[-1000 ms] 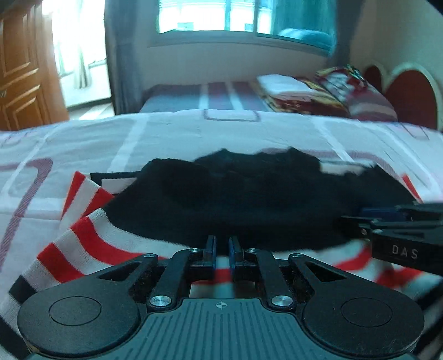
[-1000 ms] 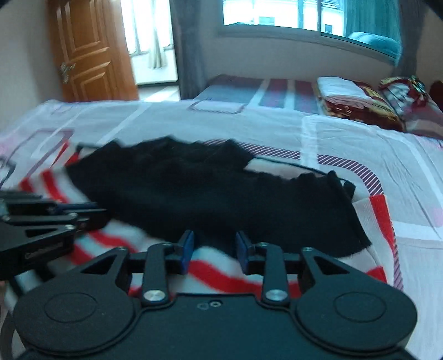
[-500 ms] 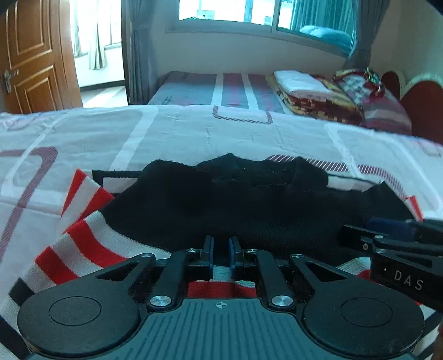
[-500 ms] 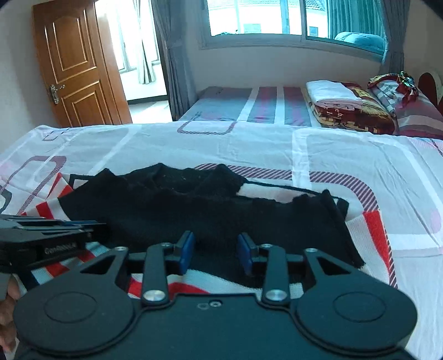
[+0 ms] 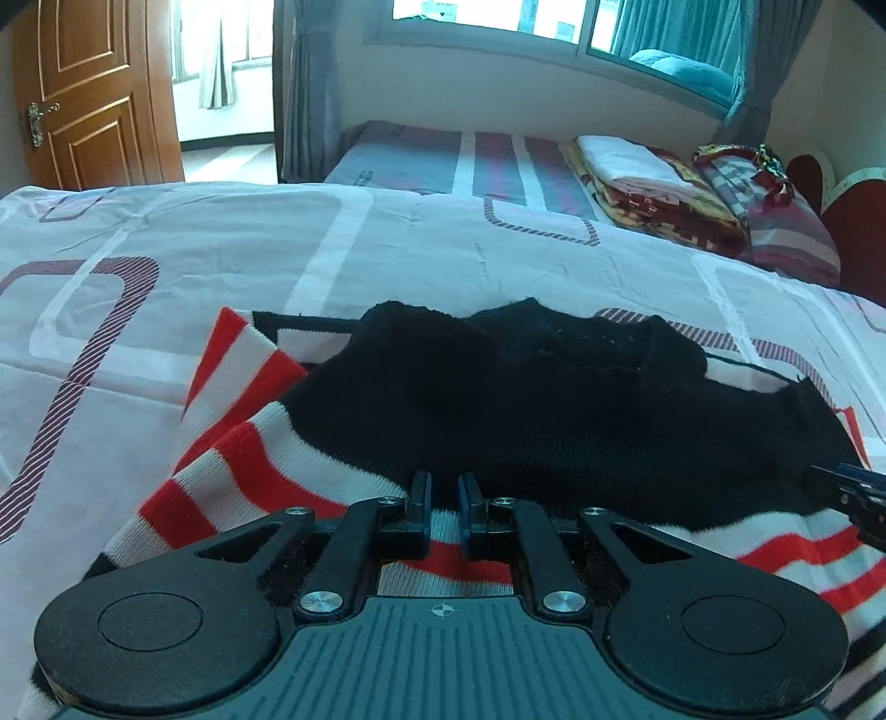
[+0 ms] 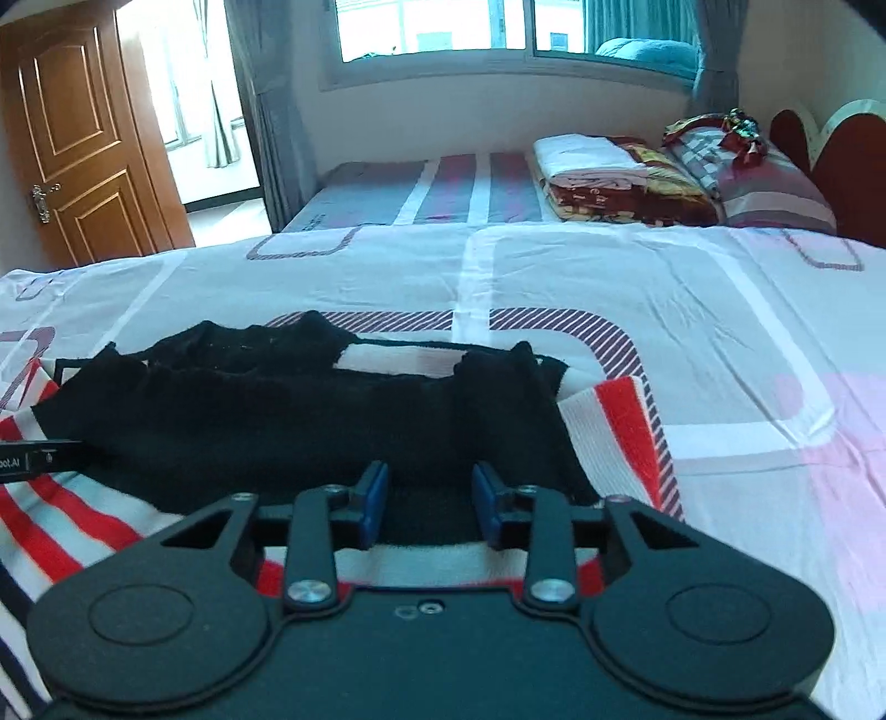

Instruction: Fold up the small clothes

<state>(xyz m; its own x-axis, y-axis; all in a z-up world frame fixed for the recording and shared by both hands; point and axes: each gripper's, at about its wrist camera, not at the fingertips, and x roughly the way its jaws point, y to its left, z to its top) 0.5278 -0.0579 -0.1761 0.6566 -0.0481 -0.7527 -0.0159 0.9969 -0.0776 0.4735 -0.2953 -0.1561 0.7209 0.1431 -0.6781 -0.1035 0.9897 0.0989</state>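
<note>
Two grippers sit low over the near edge of the bed, each seen from its own camera. Nearest in the left wrist view, the left gripper [image 5: 444,504] has its blue-padded fingers [image 5: 421,501] drawn close with a narrow slit between them; striped fabric shows through the slit, and whether cloth is actually pinched there cannot be told. In the right wrist view, the right gripper [image 6: 429,501] has its fingers [image 6: 372,497] spread wide, with nothing between them, hovering over the black edge of the garment.

Just beyond the fingers lies the small garment [image 5: 554,421], a knit piece with a black body and red-and-white striped parts, spread on the bedsheet [image 5: 387,260]. A striped sleeve [image 5: 238,376] runs out to the left, and the black fabric is bunched in loose folds toward the far side. From the right wrist view the same garment [image 6: 288,421] stretches leftward, with a red-striped portion [image 6: 620,426] at its right end. The other gripper's tip pokes in at each view's edge.

Farther off, a second bed [image 6: 443,188] carries folded blankets [image 6: 609,177] and a pillow [image 6: 769,188]. A wooden door [image 6: 77,144] stands at left, a window [image 6: 498,27] behind.
</note>
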